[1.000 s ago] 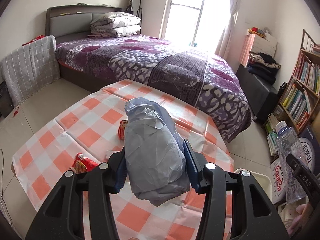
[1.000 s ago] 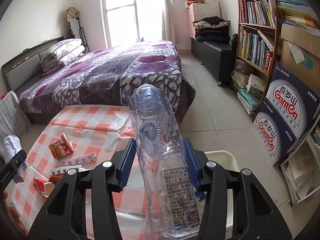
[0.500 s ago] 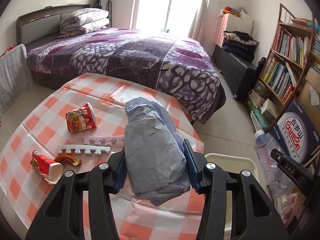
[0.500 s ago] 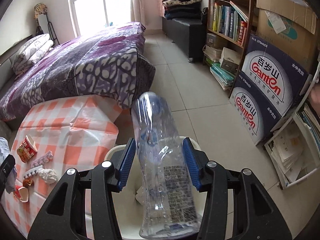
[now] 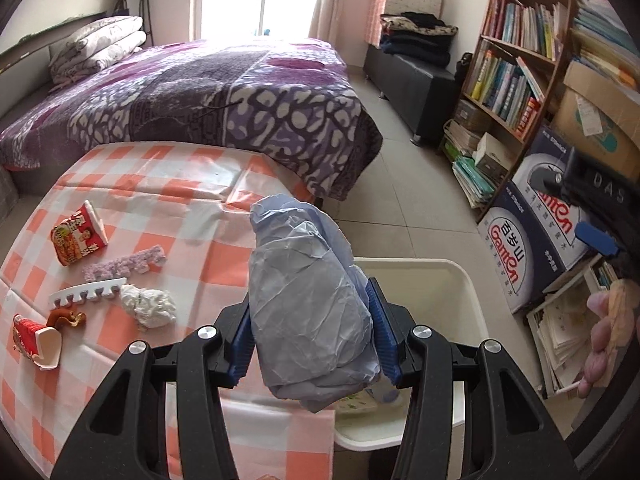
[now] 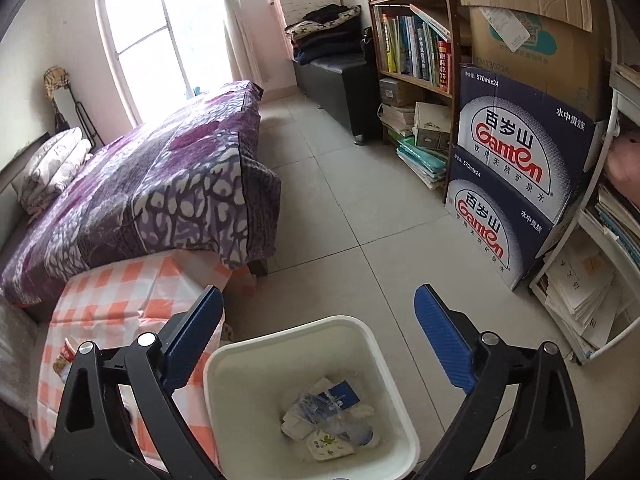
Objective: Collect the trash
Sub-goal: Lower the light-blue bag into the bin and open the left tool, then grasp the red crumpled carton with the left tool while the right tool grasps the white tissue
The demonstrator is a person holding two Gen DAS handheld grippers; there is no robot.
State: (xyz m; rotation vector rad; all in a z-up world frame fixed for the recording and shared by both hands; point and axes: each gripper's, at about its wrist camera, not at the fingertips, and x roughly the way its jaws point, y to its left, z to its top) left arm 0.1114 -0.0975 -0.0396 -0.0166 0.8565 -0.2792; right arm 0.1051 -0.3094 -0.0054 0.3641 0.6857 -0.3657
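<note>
A: The plastic bottle (image 6: 332, 420) has been released by the right gripper (image 6: 320, 344); its jaws have just been opening and are now spread wide with nothing between them, above the white bin (image 6: 288, 340)

B: So one piece is judged collected. And the other hand?

A: The crumpled blue paper (image 5: 308, 320) is clamped in the left gripper (image 5: 310, 336), which has been carried from over the table (image 5: 180, 208) to the bin's edge. Its drop is judged to be next.

B: What is left?

A: A noodle cup (image 5: 78, 234), a white wad (image 5: 150, 306) and small scraps are seen on the cloth.

B: Anything unclear?

A: The bottle is hardly told apart from other rubbish in the bin, and the bin's near rim is cut off
</note>
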